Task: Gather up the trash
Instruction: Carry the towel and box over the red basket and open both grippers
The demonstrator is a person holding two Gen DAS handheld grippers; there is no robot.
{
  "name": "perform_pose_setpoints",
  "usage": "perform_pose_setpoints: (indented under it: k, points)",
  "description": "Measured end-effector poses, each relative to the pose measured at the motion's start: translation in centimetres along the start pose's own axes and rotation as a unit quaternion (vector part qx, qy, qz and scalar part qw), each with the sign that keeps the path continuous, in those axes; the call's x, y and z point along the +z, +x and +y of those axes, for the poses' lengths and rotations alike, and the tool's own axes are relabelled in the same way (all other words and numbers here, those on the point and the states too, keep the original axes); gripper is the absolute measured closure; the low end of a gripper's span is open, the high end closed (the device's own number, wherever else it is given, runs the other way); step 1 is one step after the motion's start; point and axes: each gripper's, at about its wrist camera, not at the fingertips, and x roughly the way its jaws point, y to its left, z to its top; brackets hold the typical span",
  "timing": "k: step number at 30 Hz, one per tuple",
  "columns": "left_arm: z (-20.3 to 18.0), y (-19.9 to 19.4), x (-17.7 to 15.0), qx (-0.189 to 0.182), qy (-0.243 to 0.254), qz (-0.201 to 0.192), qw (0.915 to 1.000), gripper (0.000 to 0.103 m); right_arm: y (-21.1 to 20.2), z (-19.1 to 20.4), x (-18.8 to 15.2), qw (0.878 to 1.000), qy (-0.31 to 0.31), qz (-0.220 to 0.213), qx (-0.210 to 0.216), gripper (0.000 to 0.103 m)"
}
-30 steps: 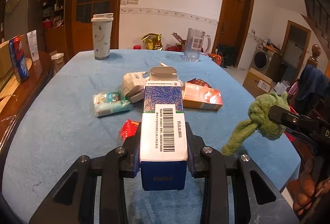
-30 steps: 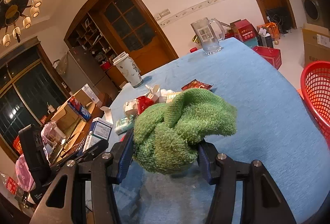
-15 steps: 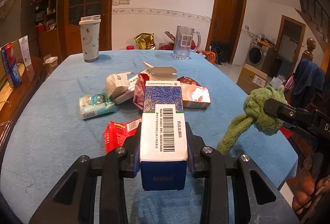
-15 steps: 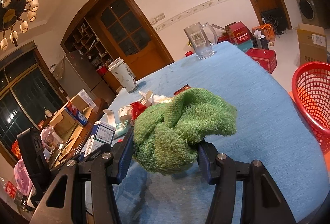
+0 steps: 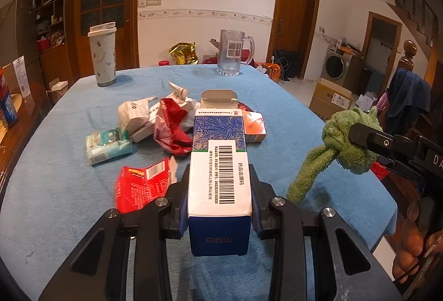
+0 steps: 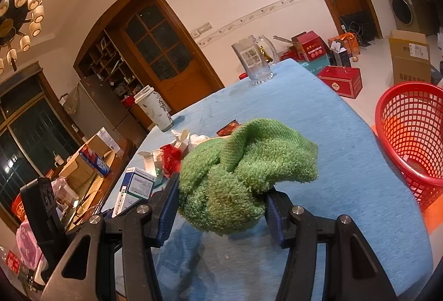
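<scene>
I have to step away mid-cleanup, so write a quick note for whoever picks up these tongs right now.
Left tongs: shut on a blue and white box, held above the table.
Right tongs: shut on a bunched green cloth.
Red basket: on the floor past the table's right edge.
Left to do: drop the box in the basket, then clear the pile of wrappers, the red packet and the tissue pack.
Mug and tumbler stand at the far edge.

Medicine box, white top panel: barcode, digits "04938416000" alongside, heading "药品追溯码". Blue end face: embossed mark, unreadable.
</scene>
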Motion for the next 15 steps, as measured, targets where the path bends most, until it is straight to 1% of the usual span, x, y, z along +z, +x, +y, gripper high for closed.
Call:
perform_pose_setpoints:
  k: [4, 9, 14, 15]
  points:
    - [-1.0, 0.5, 0.4, -0.009, 0.009, 0.001, 0.9999, 0.07, -0.6, -1.2, 0.4, 1.0, 0.008, -0.008, -0.008, 0.043]
    - [-2.8, 1.0, 1.1, -0.027, 0.021, 0.0, 0.9994, 0.07, -2.4, -3.3, 1.5, 0.999, 0.025, -0.032, -0.026, 0.043]
    - [-5.9, 1.7, 2.7, -0.058, 0.045, 0.001, 0.9973, 0.07, -5.1, -5.7, 3.1, 0.996, 0.035, -0.064, -0.051, 0.043]
    - [-6.9, 2.1, 3.2, -0.07, 0.051, 0.003, 0.9962, 0.07, -5.7, -6.2, 3.4, 0.995, 0.037, -0.071, -0.058, 0.043]
